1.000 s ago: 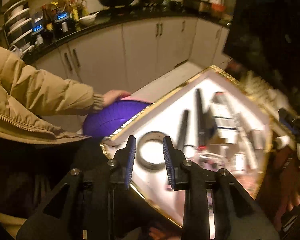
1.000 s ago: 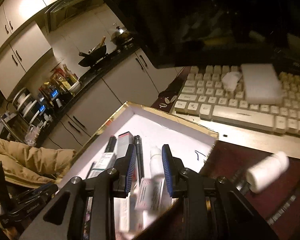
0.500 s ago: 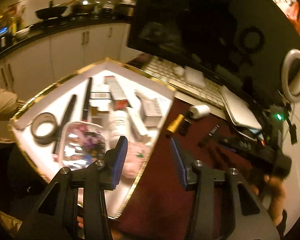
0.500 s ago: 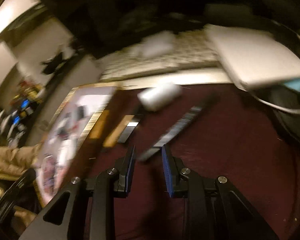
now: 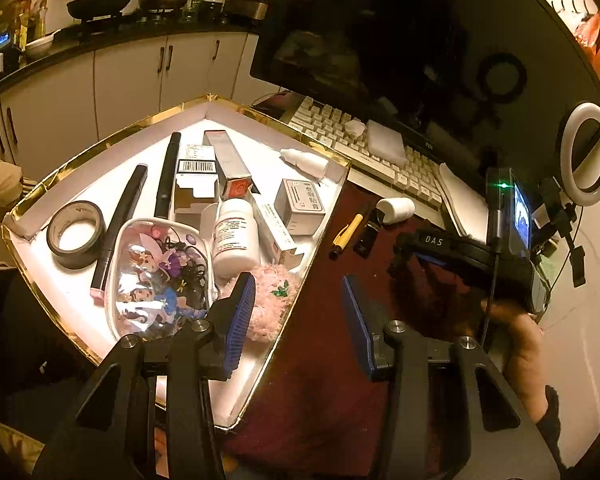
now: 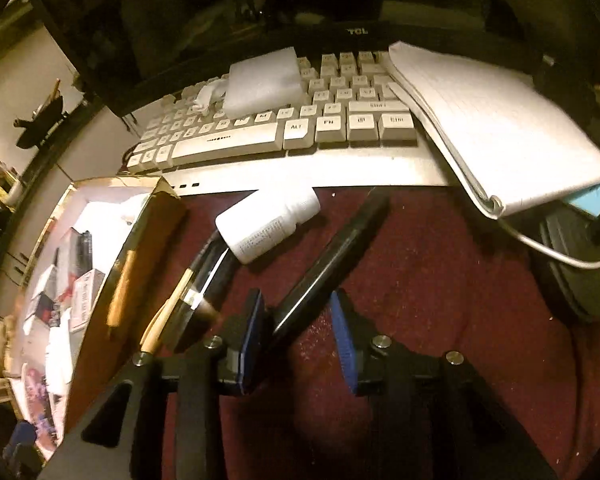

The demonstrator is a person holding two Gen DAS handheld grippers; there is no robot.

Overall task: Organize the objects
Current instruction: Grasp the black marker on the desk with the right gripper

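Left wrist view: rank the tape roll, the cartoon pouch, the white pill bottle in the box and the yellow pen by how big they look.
1. cartoon pouch
2. white pill bottle and tape roll, too alike to rank
3. yellow pen, though it lies farther off.

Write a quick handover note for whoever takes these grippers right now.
Left gripper: jaws open, empty, above the gold-edged tray's near rim.
Right gripper: jaws opening around a long black pen on the dark red tabletop, not gripped.
Done: tape roll, bottle, boxes, pouch in tray.
Left out: the black pen, white bottle, yellow pen.
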